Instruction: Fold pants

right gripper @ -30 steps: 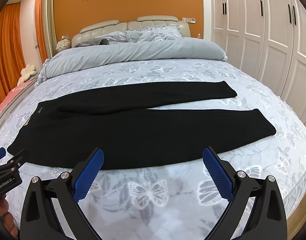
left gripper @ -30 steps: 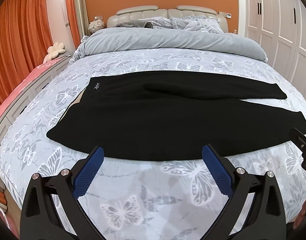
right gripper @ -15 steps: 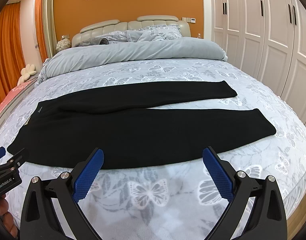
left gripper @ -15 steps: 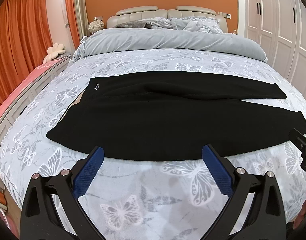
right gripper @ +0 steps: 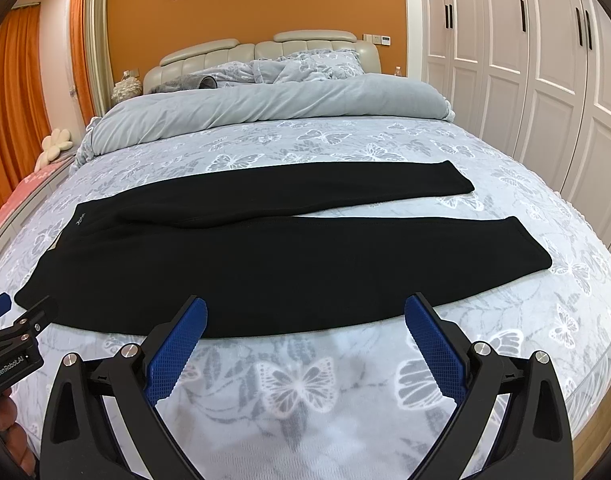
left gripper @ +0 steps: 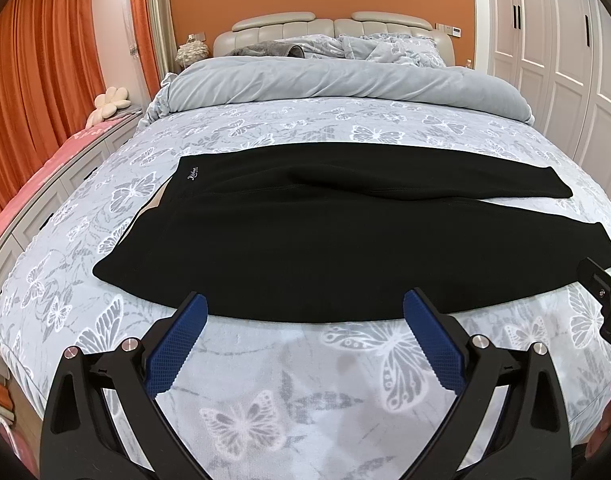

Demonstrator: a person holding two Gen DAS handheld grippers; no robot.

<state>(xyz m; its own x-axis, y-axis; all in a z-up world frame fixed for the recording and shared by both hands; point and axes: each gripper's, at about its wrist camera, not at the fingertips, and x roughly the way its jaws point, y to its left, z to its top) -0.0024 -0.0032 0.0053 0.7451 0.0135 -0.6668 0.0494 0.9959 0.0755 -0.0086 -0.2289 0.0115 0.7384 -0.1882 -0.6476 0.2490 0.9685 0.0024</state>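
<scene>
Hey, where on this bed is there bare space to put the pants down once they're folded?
Bare bedspread lies between the black pants and the rolled grey duvet, and in a strip between the pants and the near edge, under both open grippers. The middle is taken by the pants.

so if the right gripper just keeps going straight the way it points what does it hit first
Probably the near edge of the black pants. The right gripper is open and aimed at that hem, with only a strip of butterfly bedspread below it. Depth is hard to judge, so it might brush the bedspread first.
</scene>
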